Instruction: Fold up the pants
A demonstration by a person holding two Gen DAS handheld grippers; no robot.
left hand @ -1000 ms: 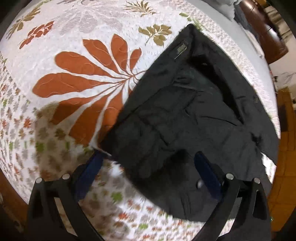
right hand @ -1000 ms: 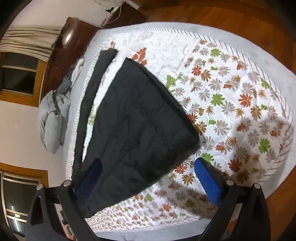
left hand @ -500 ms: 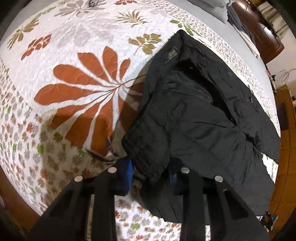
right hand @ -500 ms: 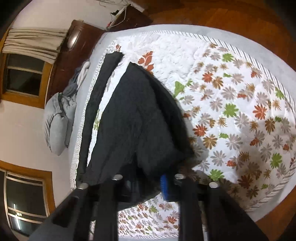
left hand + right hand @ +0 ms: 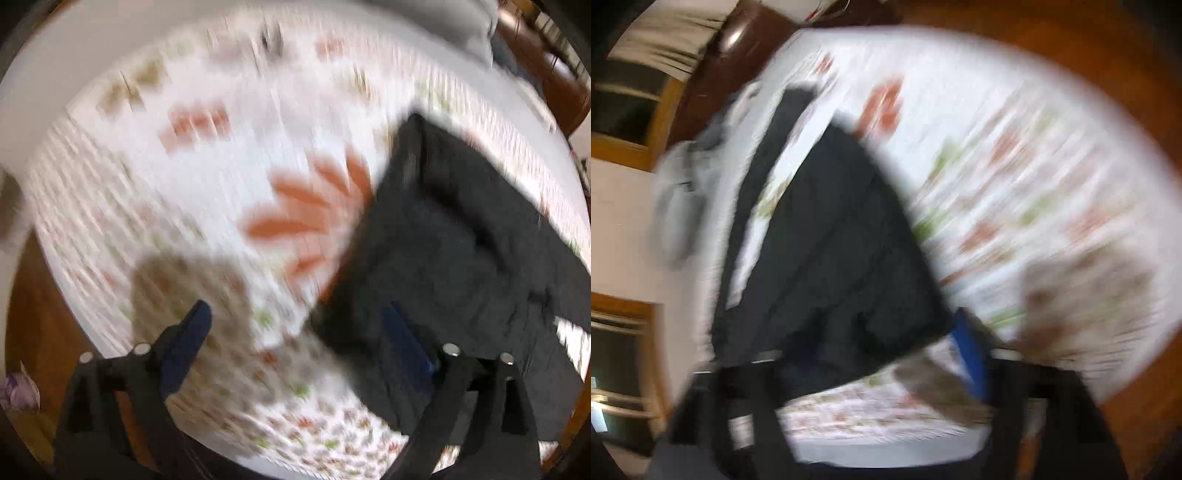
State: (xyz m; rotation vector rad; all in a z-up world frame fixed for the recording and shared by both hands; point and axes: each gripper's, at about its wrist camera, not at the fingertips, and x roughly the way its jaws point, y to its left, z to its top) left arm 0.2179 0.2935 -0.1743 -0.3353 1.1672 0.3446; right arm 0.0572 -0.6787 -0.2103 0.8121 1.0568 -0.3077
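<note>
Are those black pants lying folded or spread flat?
Folded, at least partly: the black pants lie bunched in a compact heap on the floral bedspread, legs not stretched out. Blur hides how neat the fold is.

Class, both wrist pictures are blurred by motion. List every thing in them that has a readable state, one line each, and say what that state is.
left gripper: open, fingers spread wide, gripping nothing.
right gripper: looks open, blue pad clear of the cloth; blur hides its other finger.
black pants: lying folded over on the bedspread, rumpled, held by neither gripper.
floral bedspread: spread flat over the bed.
dark strip of cloth: lying flat beside the pants.
</note>
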